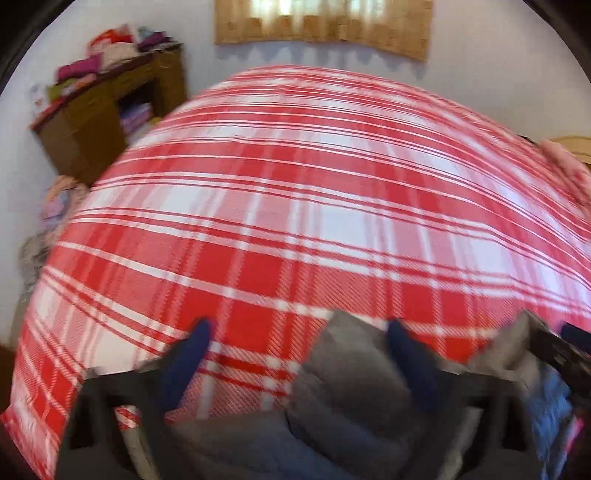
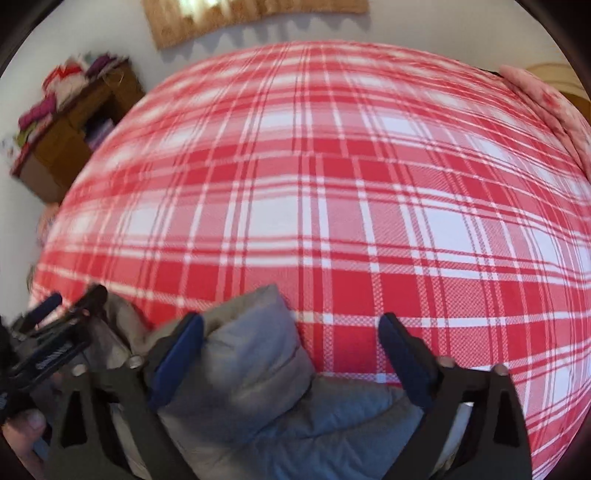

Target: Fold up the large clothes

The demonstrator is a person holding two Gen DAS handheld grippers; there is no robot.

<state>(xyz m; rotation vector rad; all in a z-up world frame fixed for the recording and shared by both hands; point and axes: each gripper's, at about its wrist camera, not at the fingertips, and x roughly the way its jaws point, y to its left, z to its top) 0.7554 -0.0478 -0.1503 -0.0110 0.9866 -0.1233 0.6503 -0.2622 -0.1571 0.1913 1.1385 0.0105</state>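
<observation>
A grey padded garment (image 1: 354, 391) lies bunched at the near edge of a bed with a red and white plaid cover (image 1: 295, 206). My left gripper (image 1: 299, 332) is open, its blue fingers (image 1: 192, 350) spread wide above the garment's left part. My right gripper (image 2: 291, 328) is open over the same garment (image 2: 255, 376), a raised fold of it between the fingers (image 2: 399, 343). The right gripper shows at the right edge of the left wrist view (image 1: 565, 343). The left gripper shows at the left edge of the right wrist view (image 2: 59, 314). Both views are blurred.
A brown wooden shelf (image 1: 103, 122) piled with folded clothes (image 1: 110, 48) stands by the wall at the far left. A woven hanging (image 1: 321, 26) is on the back wall. A pink pillow (image 2: 546, 103) lies at the bed's far right. More clothes (image 1: 55, 203) lie left of the bed.
</observation>
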